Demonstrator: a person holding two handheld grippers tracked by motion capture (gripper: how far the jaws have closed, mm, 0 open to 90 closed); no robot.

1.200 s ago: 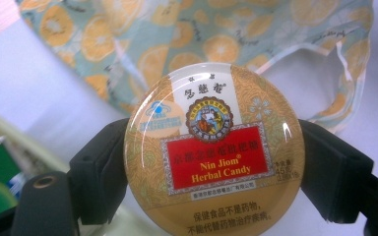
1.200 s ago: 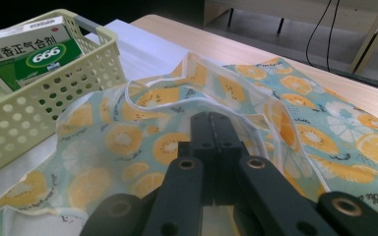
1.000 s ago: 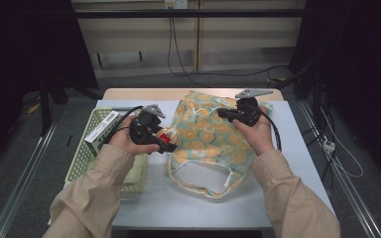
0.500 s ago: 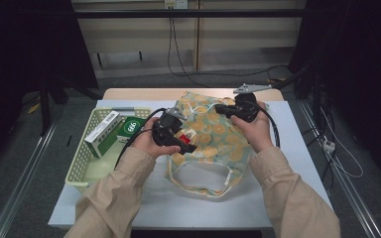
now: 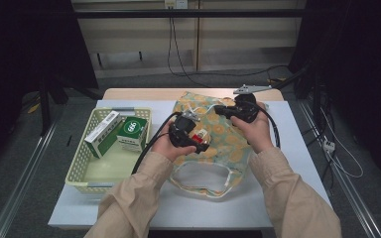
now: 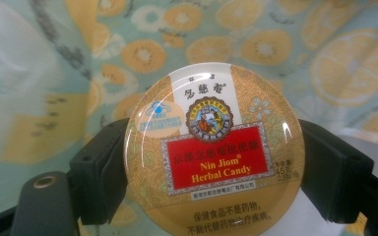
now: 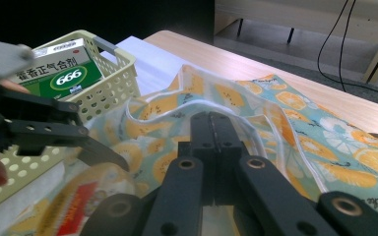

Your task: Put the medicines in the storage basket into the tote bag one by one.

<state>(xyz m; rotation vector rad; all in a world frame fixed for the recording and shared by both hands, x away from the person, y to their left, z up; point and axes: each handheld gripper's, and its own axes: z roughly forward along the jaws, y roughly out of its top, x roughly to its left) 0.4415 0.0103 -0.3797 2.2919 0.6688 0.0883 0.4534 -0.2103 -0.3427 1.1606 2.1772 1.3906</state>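
Note:
A round gold tin of herbal candy [image 6: 211, 152] with a red label sits clamped between the jaws of my left gripper [image 5: 200, 141]. That gripper hovers over the citrus-print cloth bag [image 5: 228, 144], which lies on the table's middle. My right gripper [image 7: 210, 123] is shut on the bag's white-piped edge [image 7: 177, 105] and holds it raised at the far side. In the right gripper view the left gripper [image 7: 54, 129] comes in from the left with the blurred tin [image 7: 81, 196] below it.
A pale yellow basket [image 5: 87, 163] stands on the table's left and holds a green-and-white box [image 5: 132, 132] and a longer white box [image 5: 101, 134]. The bag's handles [image 5: 198, 178] trail toward the front edge. Cables hang off both grippers.
My left gripper has moved right from over the basket to above the bag, carrying the tin. The right gripper has stayed on the bag's edge.

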